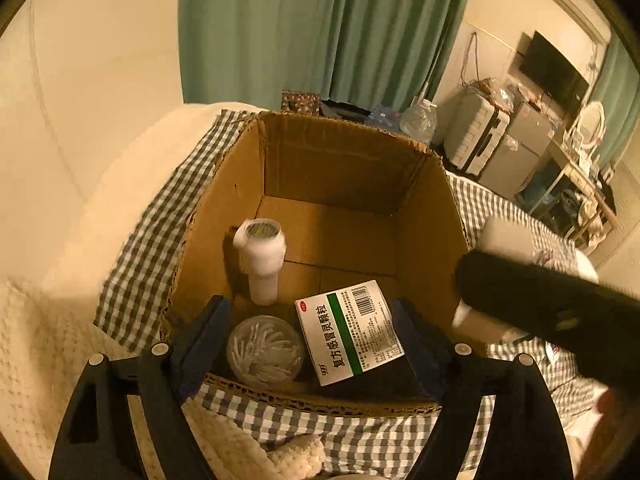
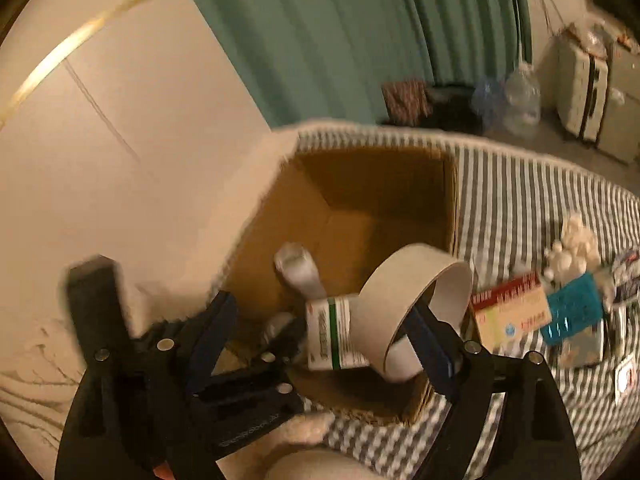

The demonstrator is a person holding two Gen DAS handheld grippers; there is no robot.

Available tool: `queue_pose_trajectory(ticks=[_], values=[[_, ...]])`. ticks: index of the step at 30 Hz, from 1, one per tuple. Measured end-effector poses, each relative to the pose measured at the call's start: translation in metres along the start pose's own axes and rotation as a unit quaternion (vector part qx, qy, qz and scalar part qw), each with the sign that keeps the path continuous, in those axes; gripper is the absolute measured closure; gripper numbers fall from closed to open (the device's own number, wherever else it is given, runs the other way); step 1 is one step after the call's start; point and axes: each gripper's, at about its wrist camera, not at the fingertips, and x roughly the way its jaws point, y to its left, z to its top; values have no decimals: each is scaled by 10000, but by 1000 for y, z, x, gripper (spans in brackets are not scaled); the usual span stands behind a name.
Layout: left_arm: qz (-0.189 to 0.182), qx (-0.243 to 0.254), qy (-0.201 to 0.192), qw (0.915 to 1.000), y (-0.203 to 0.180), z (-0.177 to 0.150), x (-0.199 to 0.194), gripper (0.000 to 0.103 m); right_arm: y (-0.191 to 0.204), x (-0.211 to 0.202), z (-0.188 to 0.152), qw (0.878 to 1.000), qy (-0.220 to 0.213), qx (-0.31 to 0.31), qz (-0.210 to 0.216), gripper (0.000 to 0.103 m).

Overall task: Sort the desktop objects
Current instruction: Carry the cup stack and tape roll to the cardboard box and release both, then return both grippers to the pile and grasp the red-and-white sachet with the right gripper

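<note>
The bed's checked cloth (image 1: pixel 152 240) carries an open cardboard box (image 1: pixel 224 216); beside it, in the right view, lie small packets (image 2: pixel 516 312) and cotton balls (image 2: pixel 576 240).

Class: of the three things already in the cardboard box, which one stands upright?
The white bottle. The medicine packet and the round tub of cotton swabs lie low on the floor.

Green curtain (image 1: pixel 320 28), white suitcase (image 1: pixel 476 136), wall television (image 1: pixel 554 68)

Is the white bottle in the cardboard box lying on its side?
No. The white bottle stands upright on the floor of the cardboard box, cap up, beside the left wall.
</note>
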Motion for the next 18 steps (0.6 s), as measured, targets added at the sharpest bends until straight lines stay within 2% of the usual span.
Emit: queue_pose_trajectory(ticks=[3, 6, 8, 12, 14, 18], values=[[-29, 20, 30, 10000, -1, -1, 2, 17, -6, 16, -3, 9994, 267, 216, -20, 18], [-59, 52, 84, 9999, -2, -4, 5, 17, -13, 20, -5, 9969, 315, 671, 275, 18], [-39, 58, 121, 9999, -1, -5, 8, 17, -15, 22, -6, 9963, 313, 734, 308, 18], [25, 28, 158, 9999, 3, -8, 11, 17, -18, 11, -10, 9984, 55, 504, -250, 18], [50, 46, 143, 9999, 2, -10, 10, 17, -27, 0, -17, 9979, -109, 521, -366, 18], [70, 192, 28, 9998, -12, -15, 4, 17, -56, -32, -33, 9923, -653, 517, -919, 18]])
